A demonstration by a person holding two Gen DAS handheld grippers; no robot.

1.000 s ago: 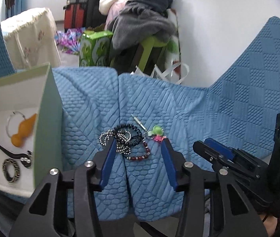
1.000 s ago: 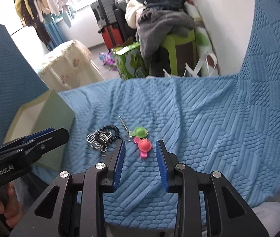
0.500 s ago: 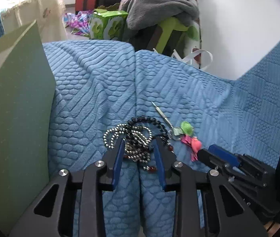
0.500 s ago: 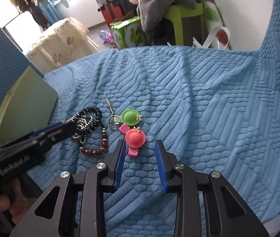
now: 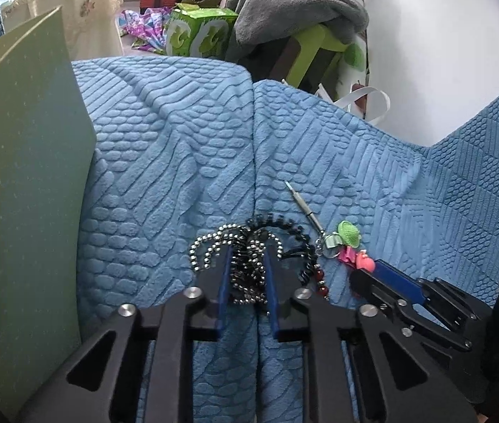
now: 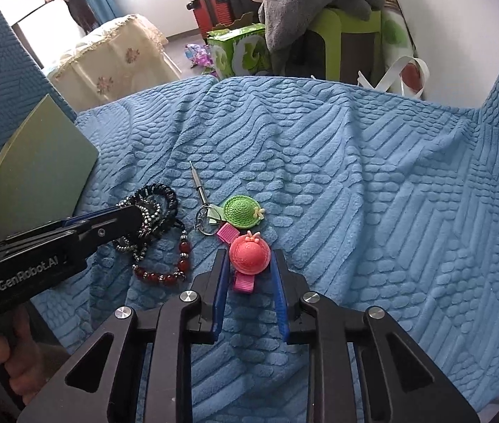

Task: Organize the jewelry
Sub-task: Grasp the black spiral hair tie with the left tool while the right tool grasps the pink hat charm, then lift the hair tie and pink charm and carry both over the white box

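A tangle of silver and black bead bracelets (image 5: 246, 268) lies on the blue textured blanket (image 5: 179, 176). My left gripper (image 5: 246, 257) has its jaws narrowed around this tangle, seemingly pinching it; it also shows in the right wrist view (image 6: 133, 218). A dark red bead bracelet (image 6: 165, 268) lies beside it. A pink hat hair clip (image 6: 249, 255) sits between the fingers of my right gripper (image 6: 249, 264), which stand slightly apart from it. A green hat clip (image 6: 241, 210) and a small screwdriver on a key ring (image 6: 198, 185) lie just beyond.
The green wall of the jewelry box (image 5: 20, 194) stands close on the left. Behind the blanket's far edge are a green carton (image 5: 196, 31), a green stool with grey clothes (image 5: 302, 10), a cloth-covered table (image 6: 115, 60) and the white wall.
Both grippers have moved forward and down. The left jaws have closed in around the bead tangle. The right jaws have come around the pink hat clip and narrowed slightly.
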